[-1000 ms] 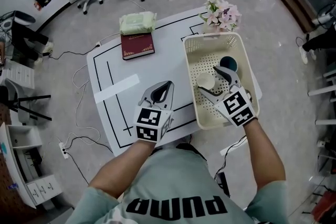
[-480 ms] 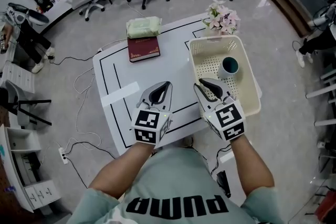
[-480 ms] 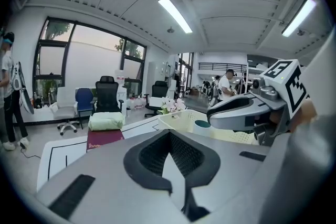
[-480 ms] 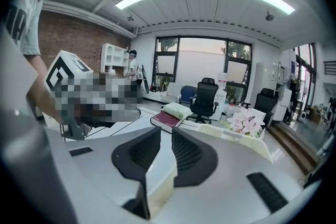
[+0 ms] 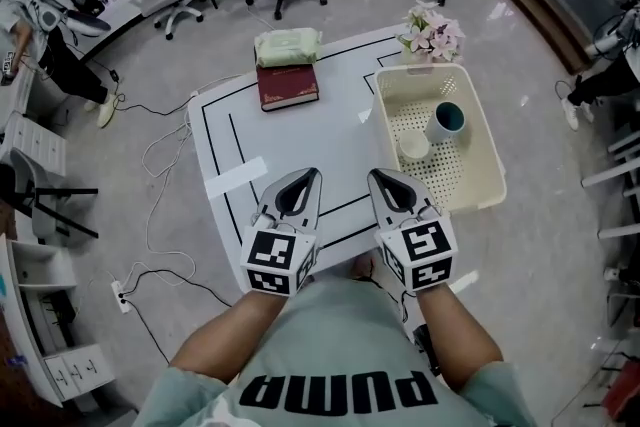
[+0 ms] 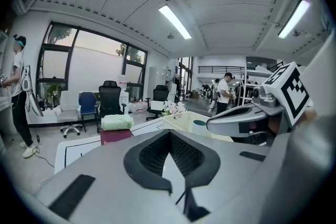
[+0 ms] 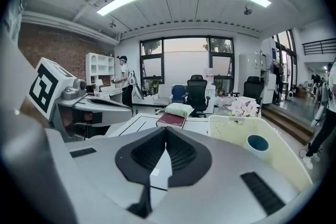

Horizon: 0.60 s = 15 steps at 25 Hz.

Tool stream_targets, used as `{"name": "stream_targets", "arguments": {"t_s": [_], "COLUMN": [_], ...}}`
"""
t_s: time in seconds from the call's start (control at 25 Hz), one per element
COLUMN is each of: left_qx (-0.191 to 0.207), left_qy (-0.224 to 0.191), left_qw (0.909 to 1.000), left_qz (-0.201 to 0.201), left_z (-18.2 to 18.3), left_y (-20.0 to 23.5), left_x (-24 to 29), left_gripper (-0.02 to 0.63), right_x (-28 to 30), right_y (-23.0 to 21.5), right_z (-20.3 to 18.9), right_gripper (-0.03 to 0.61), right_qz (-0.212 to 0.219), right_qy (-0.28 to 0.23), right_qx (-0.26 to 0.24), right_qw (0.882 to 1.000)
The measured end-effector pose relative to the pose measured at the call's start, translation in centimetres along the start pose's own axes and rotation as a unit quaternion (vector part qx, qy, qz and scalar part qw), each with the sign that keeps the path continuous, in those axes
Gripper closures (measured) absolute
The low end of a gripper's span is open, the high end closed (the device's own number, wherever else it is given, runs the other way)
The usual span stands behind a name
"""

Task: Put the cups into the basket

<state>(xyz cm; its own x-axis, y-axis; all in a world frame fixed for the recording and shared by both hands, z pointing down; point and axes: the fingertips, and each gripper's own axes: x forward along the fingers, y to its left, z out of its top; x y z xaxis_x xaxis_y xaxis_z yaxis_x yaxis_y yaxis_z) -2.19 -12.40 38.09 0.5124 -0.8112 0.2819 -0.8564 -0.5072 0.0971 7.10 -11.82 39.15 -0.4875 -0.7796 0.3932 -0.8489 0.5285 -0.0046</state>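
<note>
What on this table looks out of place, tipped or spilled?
Nothing stands out. Both cups, the teal-lined cup and the white cup, sit mouth up inside the basket. Only the white strip lies slanted across the black lines of the table.

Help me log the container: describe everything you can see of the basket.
The basket is a cream, plastic-looking rectangular tub with a perforated floor, pierced walls and a thicker rim. It sits upright on the right side of the white table, slightly angled to the table's edges. Inside, towards its far end, are a teal-lined cup and a smaller white cup beside it. Pink flowers stand just beyond its far end.
</note>
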Motion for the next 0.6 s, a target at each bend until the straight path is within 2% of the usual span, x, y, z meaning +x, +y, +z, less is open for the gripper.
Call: {"name": "stream_targets", "arguments": {"t_s": [0.36,0.6], "left_qx": [0.018,0.021], "left_qy": [0.003,-0.012], "left_qw": [0.9992,0.9973], "left_qz": [-0.035,-0.07], "left_z": [-2.6,-3.6], "left_y": [0.0,-0.3], "left_x": [-5.8,-9.0], "left_gripper": [0.607,0.607], "right_x": [-2.1,-3.8], "right_y": [5.6,9.3], "right_z": [-1.5,-2.5], "right_gripper": [0.561,0.563], "right_qz": [-0.033,-0.061], "right_qy": [-0.009,0.005], "right_qx": [0.027,0.029], "right_qw": [0.999,0.998]}}
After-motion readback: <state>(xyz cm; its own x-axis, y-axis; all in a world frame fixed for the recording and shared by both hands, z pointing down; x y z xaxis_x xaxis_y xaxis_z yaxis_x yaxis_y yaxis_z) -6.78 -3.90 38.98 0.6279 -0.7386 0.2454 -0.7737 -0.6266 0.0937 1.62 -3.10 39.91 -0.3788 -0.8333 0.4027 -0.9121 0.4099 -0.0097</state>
